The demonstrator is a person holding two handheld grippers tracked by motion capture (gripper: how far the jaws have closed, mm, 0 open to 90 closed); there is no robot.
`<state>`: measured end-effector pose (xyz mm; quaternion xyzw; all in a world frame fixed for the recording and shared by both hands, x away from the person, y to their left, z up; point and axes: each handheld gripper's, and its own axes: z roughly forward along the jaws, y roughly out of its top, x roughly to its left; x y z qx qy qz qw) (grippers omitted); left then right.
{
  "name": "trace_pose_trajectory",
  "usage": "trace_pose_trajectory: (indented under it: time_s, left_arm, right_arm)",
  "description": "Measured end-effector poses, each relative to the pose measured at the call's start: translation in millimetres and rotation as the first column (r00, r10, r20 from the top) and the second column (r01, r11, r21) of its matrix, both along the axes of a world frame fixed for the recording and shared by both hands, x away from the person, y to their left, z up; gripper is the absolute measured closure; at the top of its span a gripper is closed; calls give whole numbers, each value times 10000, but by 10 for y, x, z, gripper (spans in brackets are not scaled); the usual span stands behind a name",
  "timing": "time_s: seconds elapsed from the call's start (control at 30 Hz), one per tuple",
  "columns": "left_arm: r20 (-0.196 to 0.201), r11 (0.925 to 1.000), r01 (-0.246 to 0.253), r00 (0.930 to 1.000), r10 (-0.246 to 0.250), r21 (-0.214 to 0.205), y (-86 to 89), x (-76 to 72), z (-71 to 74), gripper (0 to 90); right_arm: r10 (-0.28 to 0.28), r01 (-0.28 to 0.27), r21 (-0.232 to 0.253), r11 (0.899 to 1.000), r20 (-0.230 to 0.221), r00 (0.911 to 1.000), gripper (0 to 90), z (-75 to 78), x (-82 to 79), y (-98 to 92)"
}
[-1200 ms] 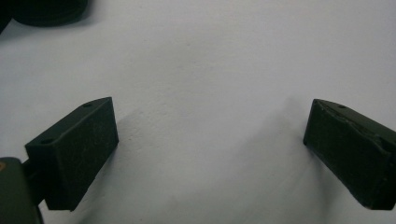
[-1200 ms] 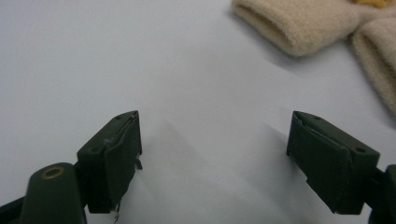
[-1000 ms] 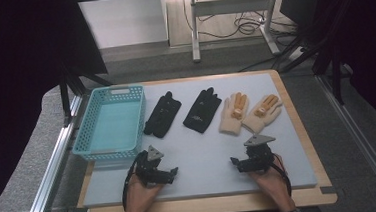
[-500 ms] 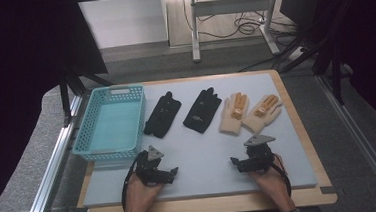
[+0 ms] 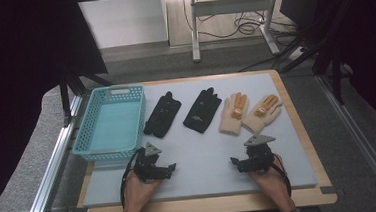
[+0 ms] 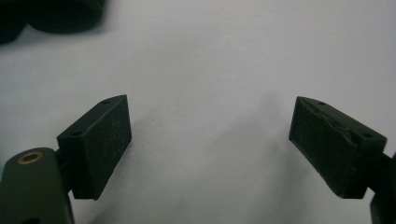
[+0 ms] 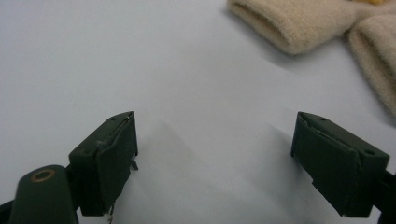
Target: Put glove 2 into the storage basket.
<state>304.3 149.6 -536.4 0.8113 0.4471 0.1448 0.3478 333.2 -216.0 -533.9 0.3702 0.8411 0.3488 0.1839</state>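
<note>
Two black gloves [image 5: 162,114] [image 5: 202,110] and two beige gloves with orange patches [image 5: 232,114] [image 5: 262,112] lie in a row on the white mat [image 5: 204,155]. A light blue basket [image 5: 110,154] stands at the left. My left gripper [image 5: 152,164] rests on the mat below the basket's near corner. Its jaws have just been closing a little, still wide apart [image 6: 210,126] with nothing between them; a black glove's edge [image 6: 60,14] lies ahead. My right gripper [image 5: 252,157] sits open [image 7: 215,140] on bare mat, beige glove cuffs [image 7: 289,23] just beyond.
The mat lies on a wooden board [image 5: 203,207] with aluminium rails [image 5: 50,171] along both sides. A metal table frame [image 5: 229,5] and cables stand on the floor beyond. Bare mat stretches between the two grippers.
</note>
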Motion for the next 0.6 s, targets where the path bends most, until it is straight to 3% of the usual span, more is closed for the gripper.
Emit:
trace_pose_trajectory:
  time_s: [0.23, 0.6]
  left_arm:
    - [258, 9998, -59, 9996, 65, -212, -79, 123, 100, 158]
    - [324, 9991, -177, 9993, 190, -383, -227, 424, 299, 250]
  right_arm:
    - [15, -15, 0, 10000, 12, 10000, 142, 0, -1, -2]
    - [48, -48, -11, 10000, 13, 10000, 141, 0, -1, -3]
